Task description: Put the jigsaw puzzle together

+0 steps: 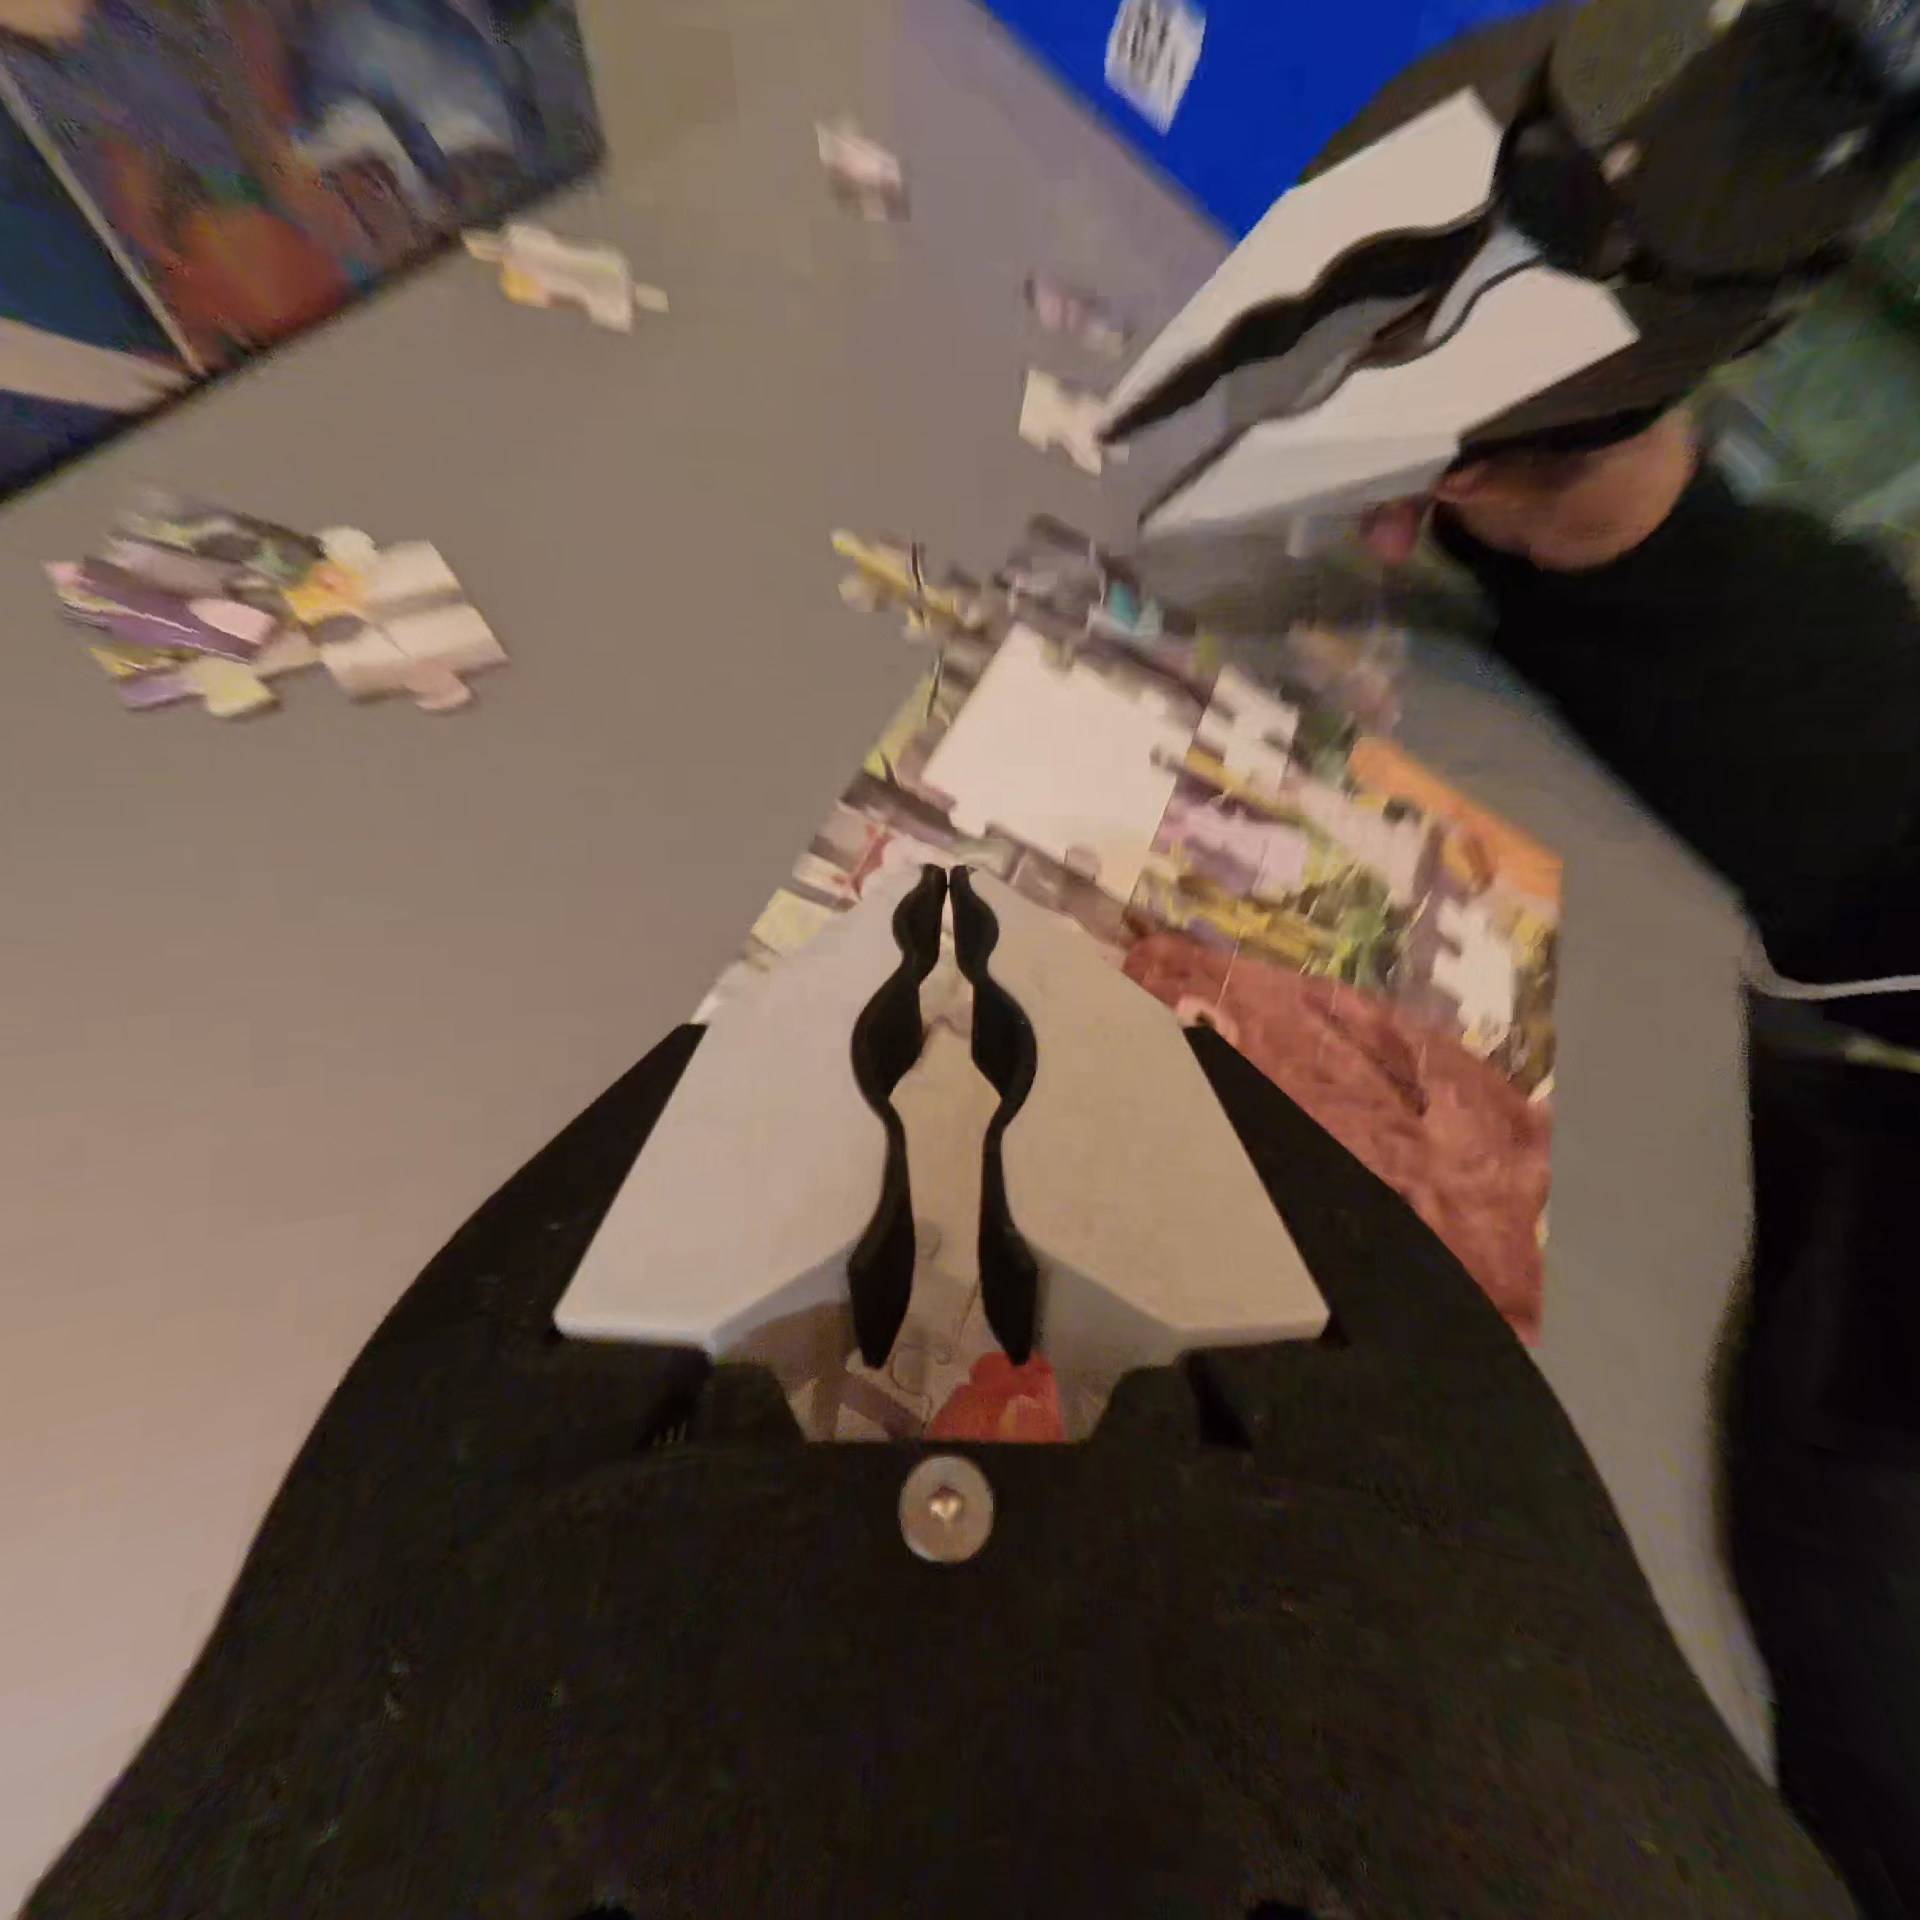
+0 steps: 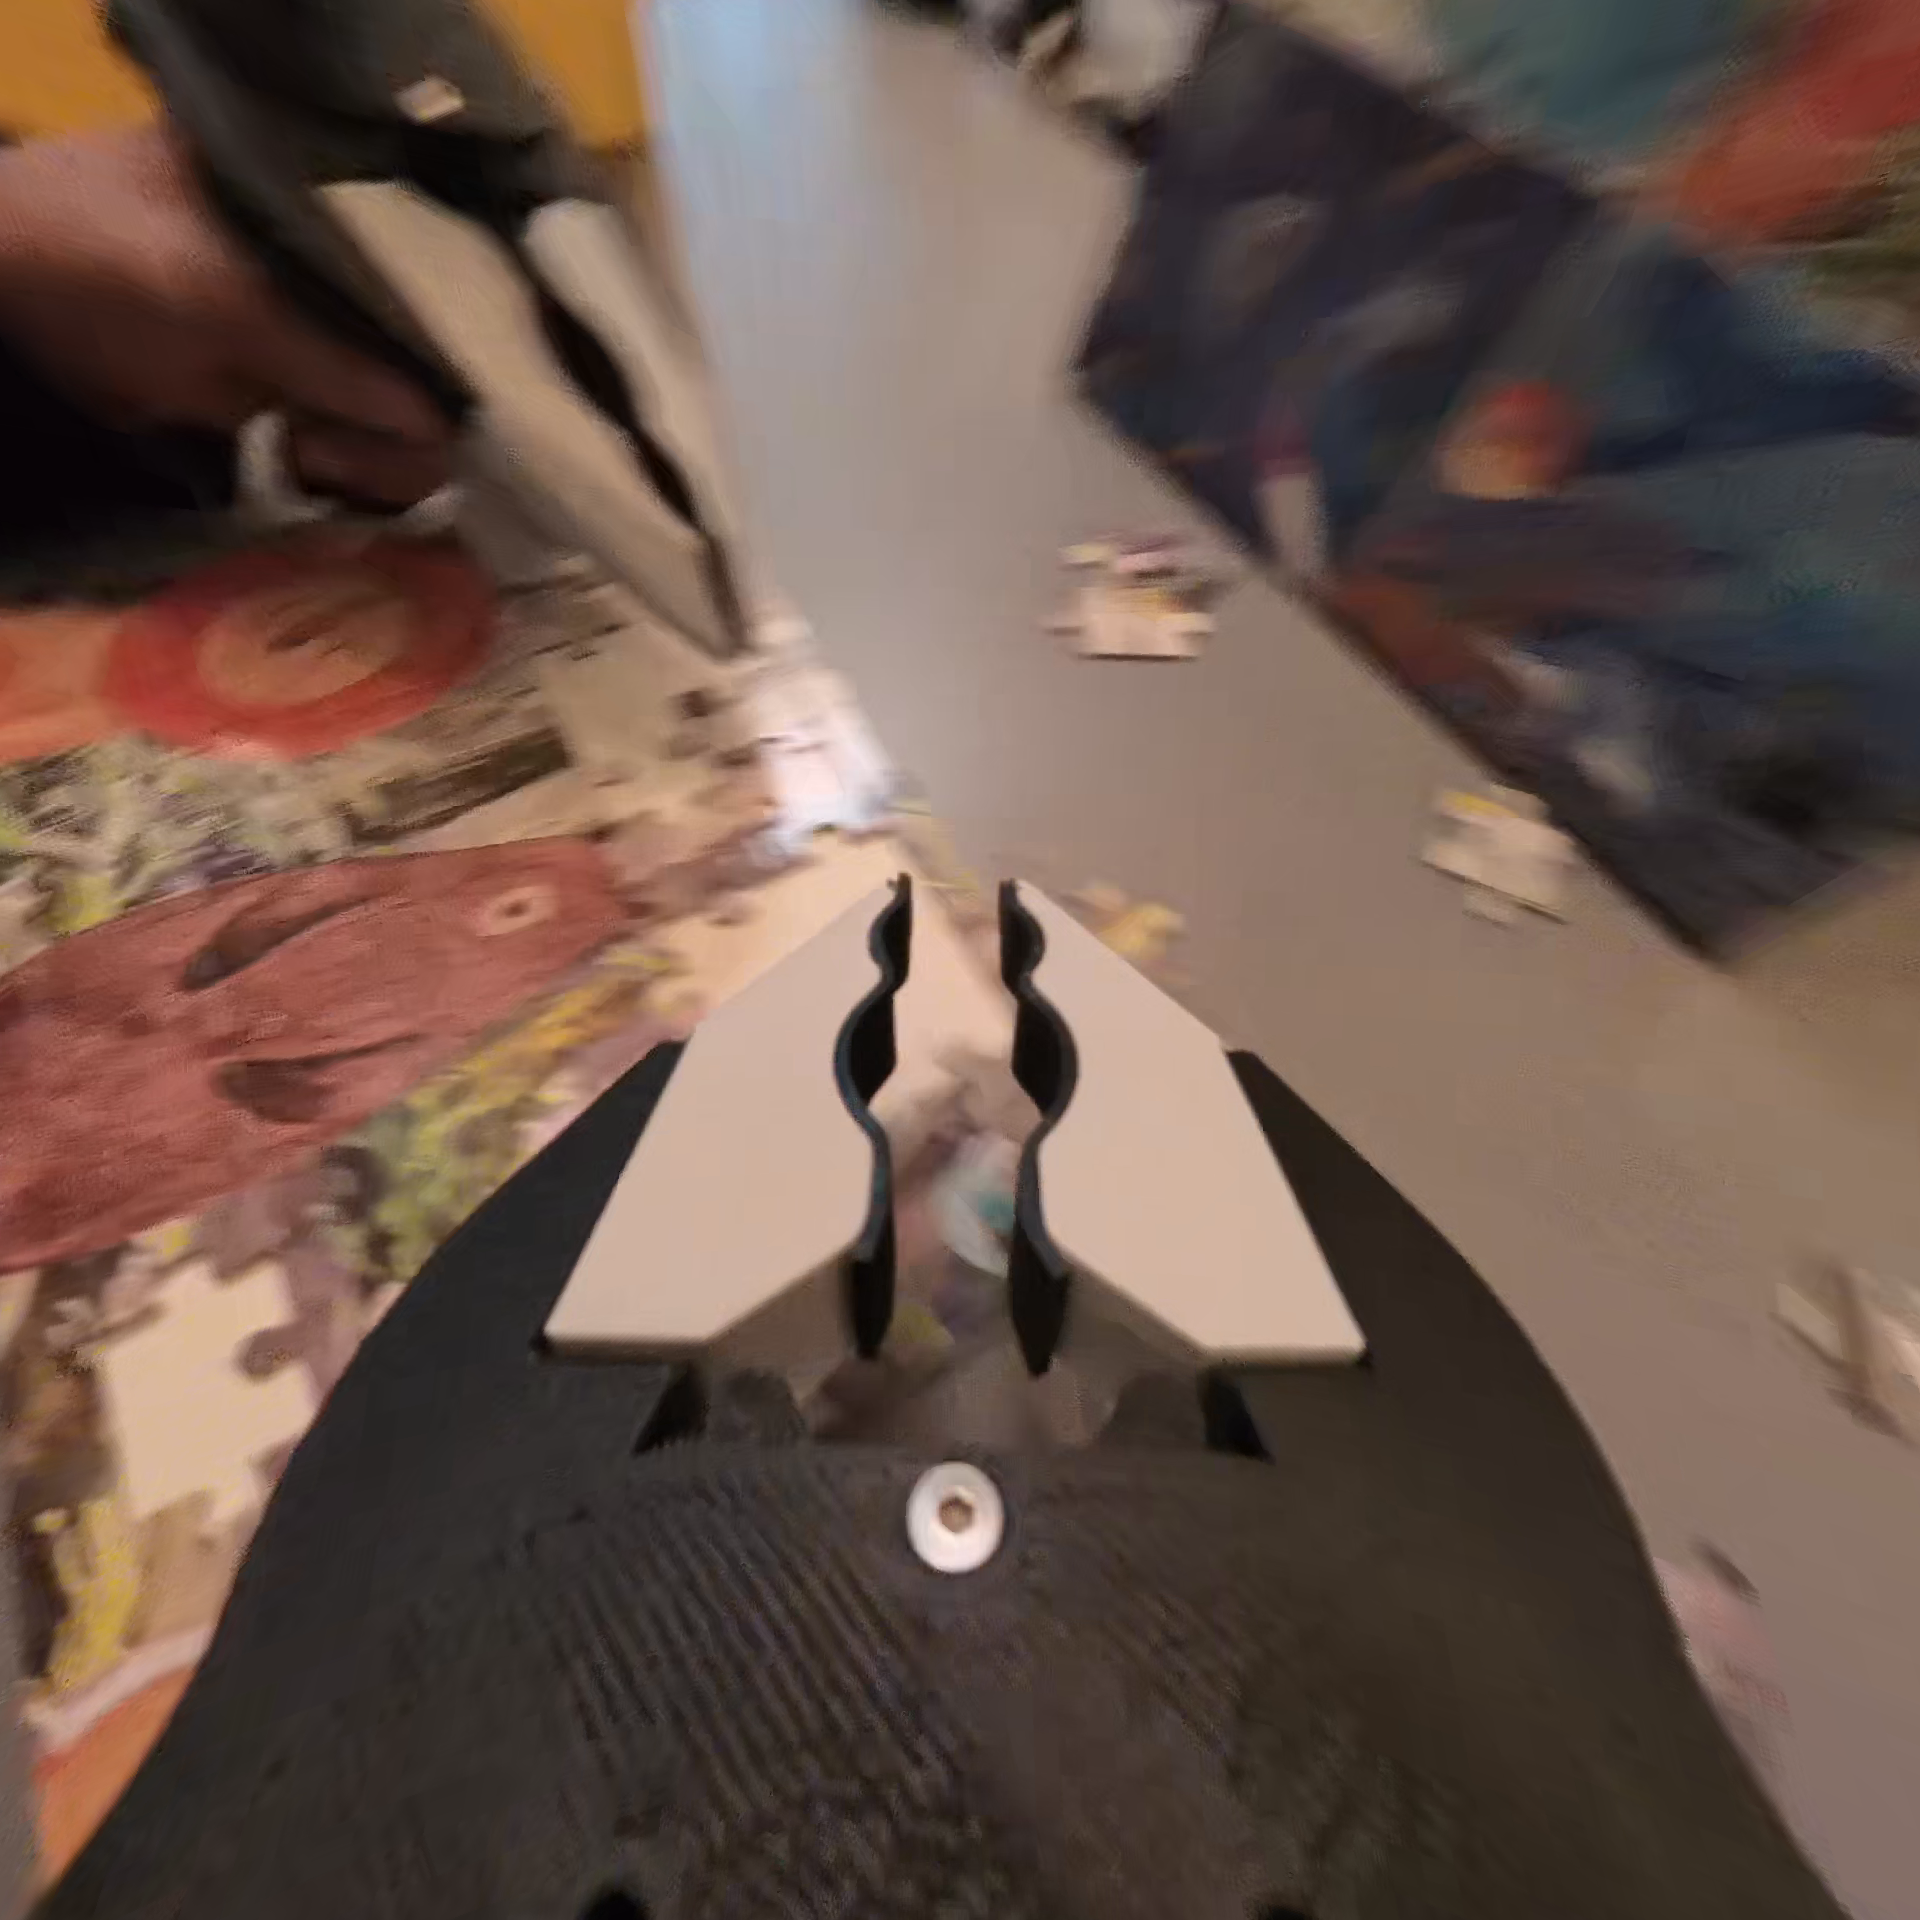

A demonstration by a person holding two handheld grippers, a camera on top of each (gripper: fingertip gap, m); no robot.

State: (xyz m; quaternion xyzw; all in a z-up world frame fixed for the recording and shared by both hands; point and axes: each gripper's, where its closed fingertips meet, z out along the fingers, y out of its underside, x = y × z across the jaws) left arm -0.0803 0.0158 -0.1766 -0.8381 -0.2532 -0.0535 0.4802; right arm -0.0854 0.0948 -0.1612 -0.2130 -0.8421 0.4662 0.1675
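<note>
The partly assembled jigsaw puzzle (image 1: 1299, 935) lies flat on the grey table, showing red-brown and orange shapes; it also fills the left of the right wrist view (image 2: 312, 935). My left gripper (image 1: 948, 878) is shut with nothing between its tips, low over the puzzle's left part. It also shows in the right wrist view (image 2: 727, 623), pointing down at the puzzle. My right gripper (image 2: 954, 894) is slightly open and empty, at the puzzle's ragged far edge. In the left wrist view it (image 1: 1127, 473) hangs over that edge, next to a loose piece (image 1: 1060, 416).
A joined cluster of pieces (image 1: 281, 613) lies at the left, and single pieces (image 1: 561, 275) (image 1: 862, 166) farther back. More loose pieces (image 2: 1138, 603) (image 2: 1501, 852) lie beside the colourful puzzle box (image 2: 1558, 468), which also shows in the left wrist view (image 1: 260, 177). A black sleeve (image 1: 1714, 727) is at right. My hands' fingertips stand some 10 cm from each other. From my right tips it is roughly 12 cm to the loose piece (image 1: 1060, 416); from my left, 20 cm.
</note>
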